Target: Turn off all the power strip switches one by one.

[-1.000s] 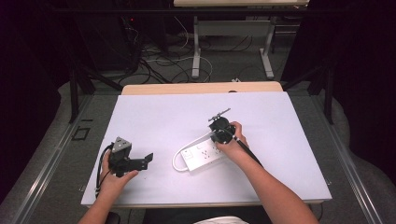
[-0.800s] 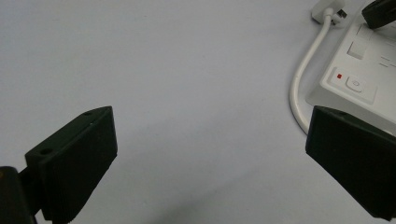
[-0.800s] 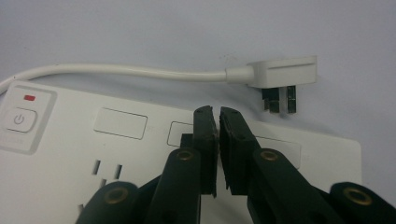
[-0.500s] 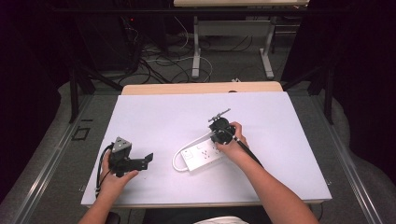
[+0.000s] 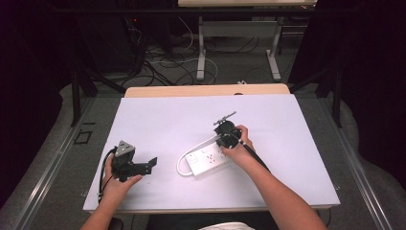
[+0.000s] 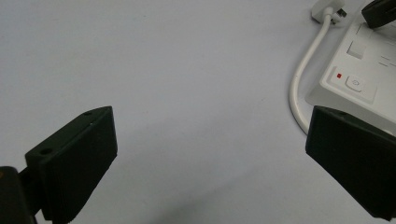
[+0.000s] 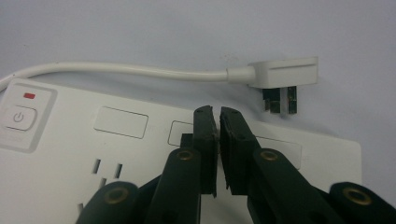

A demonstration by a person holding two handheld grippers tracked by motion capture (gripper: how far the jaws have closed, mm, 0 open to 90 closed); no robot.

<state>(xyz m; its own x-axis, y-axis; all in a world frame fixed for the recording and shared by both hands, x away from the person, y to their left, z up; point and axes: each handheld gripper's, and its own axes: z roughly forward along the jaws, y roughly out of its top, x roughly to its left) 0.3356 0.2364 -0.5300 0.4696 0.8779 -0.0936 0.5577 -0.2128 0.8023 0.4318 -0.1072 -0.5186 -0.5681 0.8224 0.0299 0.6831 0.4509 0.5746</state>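
A white power strip (image 5: 207, 159) lies flat on the white table (image 5: 167, 120), its cable (image 5: 181, 165) looping round its left end. In the right gripper view the strip (image 7: 116, 154) shows a power button (image 7: 18, 116), and its plug (image 7: 280, 74) rests on the table beside it. My right gripper (image 7: 217, 116) is shut, its tips just over the strip's top face with nothing between them. In the high view it (image 5: 222, 139) sits at the strip's far end. My left gripper (image 5: 147, 166) rests left of the strip, open wide (image 6: 210, 154) and empty.
The left gripper view takes in the strip's button end (image 6: 359, 84) and the cable loop (image 6: 299, 88) near its right jaw. A wooden board (image 5: 206, 90) borders the table's far edge. Desk legs and loose cables (image 5: 191, 62) lie on the floor beyond.
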